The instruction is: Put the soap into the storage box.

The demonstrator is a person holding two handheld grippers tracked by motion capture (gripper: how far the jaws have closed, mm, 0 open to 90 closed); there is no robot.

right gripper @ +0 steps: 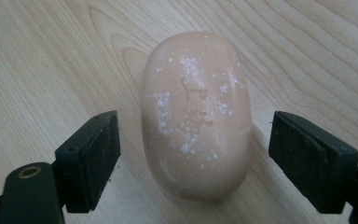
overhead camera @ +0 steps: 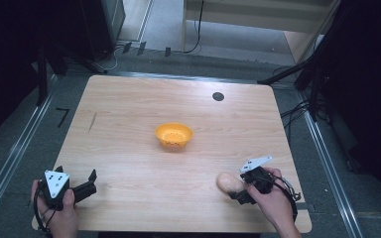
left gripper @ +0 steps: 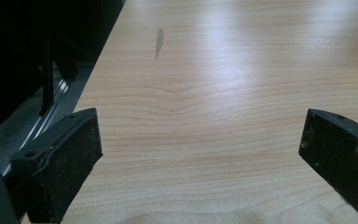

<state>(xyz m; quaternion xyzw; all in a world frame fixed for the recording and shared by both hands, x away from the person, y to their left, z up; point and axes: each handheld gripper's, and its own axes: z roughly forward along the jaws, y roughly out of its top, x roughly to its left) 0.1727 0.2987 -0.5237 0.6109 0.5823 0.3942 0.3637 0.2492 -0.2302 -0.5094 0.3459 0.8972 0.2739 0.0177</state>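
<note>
The surface (overhead camera: pixel 129 114) was evenly lit from overhead while the surroundings stayed dark; pale glare streaked its wood in the left gripper view, slightly soft.

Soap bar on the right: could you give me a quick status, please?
Right gripper open, straddling soap bar, not touching. Left gripper open over bare table. Nothing in the way.

The bread roll (right gripper: pixel 196 116) was a smooth, pale tan oval with rounded ends, dusted here and there with white flecks and marked by a faint crease on its top. It lay flat on the wooden desk (overhead camera: pixel 129 148), whole and undented, near the front right corner. In the high view the bread roll (overhead camera: pixel 228 182) sat well apart from the desk's middle.
</note>
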